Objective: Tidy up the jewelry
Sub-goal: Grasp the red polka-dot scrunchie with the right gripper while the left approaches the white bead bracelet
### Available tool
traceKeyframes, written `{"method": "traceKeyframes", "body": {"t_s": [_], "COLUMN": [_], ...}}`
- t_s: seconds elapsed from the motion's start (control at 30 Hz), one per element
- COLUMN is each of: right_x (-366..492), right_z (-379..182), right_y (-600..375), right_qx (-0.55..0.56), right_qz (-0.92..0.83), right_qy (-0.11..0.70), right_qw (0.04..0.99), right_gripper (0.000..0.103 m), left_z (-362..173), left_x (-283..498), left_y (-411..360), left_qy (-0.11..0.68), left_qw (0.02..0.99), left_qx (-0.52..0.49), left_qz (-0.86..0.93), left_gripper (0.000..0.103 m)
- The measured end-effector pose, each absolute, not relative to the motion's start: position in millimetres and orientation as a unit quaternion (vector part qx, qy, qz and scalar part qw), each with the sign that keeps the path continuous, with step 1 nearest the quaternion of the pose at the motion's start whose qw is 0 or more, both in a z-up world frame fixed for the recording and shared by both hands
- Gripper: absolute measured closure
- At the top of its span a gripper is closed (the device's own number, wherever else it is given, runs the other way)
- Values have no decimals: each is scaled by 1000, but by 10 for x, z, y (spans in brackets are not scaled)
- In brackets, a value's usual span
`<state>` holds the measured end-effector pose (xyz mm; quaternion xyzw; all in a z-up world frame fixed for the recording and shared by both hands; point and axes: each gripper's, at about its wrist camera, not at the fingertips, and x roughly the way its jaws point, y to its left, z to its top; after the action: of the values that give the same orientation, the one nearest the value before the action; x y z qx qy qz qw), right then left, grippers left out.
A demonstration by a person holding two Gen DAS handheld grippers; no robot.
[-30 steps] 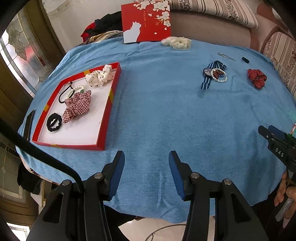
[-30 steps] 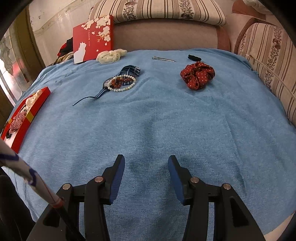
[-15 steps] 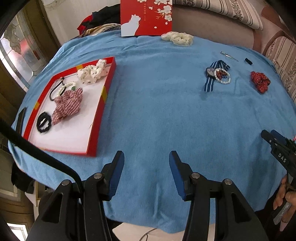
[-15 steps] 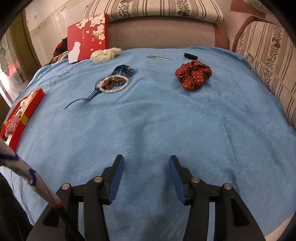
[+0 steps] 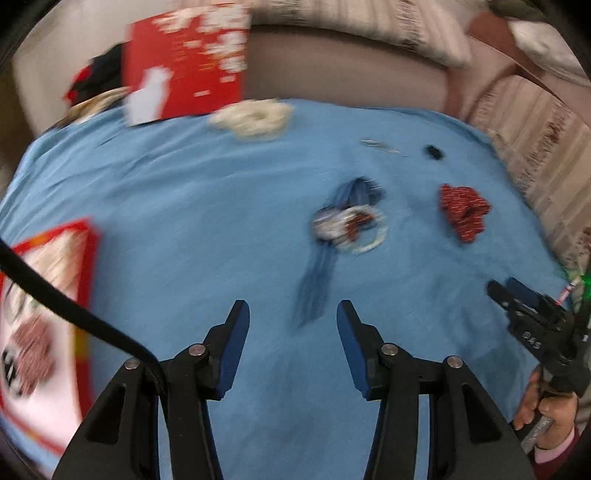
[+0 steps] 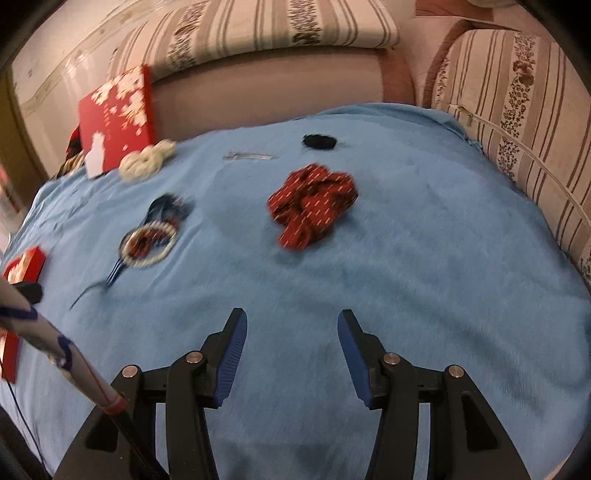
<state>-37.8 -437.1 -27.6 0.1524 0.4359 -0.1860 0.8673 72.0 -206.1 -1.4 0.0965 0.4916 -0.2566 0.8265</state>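
On the blue-clothed bench (image 5: 207,229), the red tray (image 5: 86,258) lies far left, the bead bracelets (image 5: 360,230) on a striped band mid-cloth, and the red scrunchie (image 6: 314,205) to the right. The left gripper (image 5: 292,339) and right gripper (image 6: 291,345) both hover with fingers spread, holding nothing.

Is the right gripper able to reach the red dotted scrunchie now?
Probably yes: the right gripper is open and empty, and only bare blue cloth lies between it and the red dotted scrunchie.

Striped sofa cushions (image 6: 258,29), perhaps clothes (image 5: 96,79).
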Motion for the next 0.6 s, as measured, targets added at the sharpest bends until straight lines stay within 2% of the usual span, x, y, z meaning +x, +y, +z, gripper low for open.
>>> {"method": "traceKeyframes", "body": {"t_s": [0.07, 0.3, 0.53, 0.57, 0.6], "right_x": [-312, -50, 268, 293, 309], "right_z": [-282, -275, -440, -470, -492], "right_y": [-4487, -4861, -5029, -5038, -5049], "right_qx": [160, 199, 209, 211, 213], "right_qz": [-192, -196, -186, -181, -174], "right_qy": [430, 392, 394, 396, 399], "right_qw": [867, 876, 875, 875, 875], "right_gripper": [48, 43, 43, 43, 49], "left_z": [-103, -419, -732, -732, -727], "left_x": [831, 961, 1071, 1074, 1078], "left_y": [-2331, -3070, -3468, -3485, -3493], "left_qy": [494, 493, 504, 506, 514], "left_qw": [817, 782, 766, 764, 755], "left_qx": [110, 158, 200, 200, 193], "left_qz": [-275, -348, -345, -348, -358], "left_gripper": [62, 62, 64, 76, 86]}}
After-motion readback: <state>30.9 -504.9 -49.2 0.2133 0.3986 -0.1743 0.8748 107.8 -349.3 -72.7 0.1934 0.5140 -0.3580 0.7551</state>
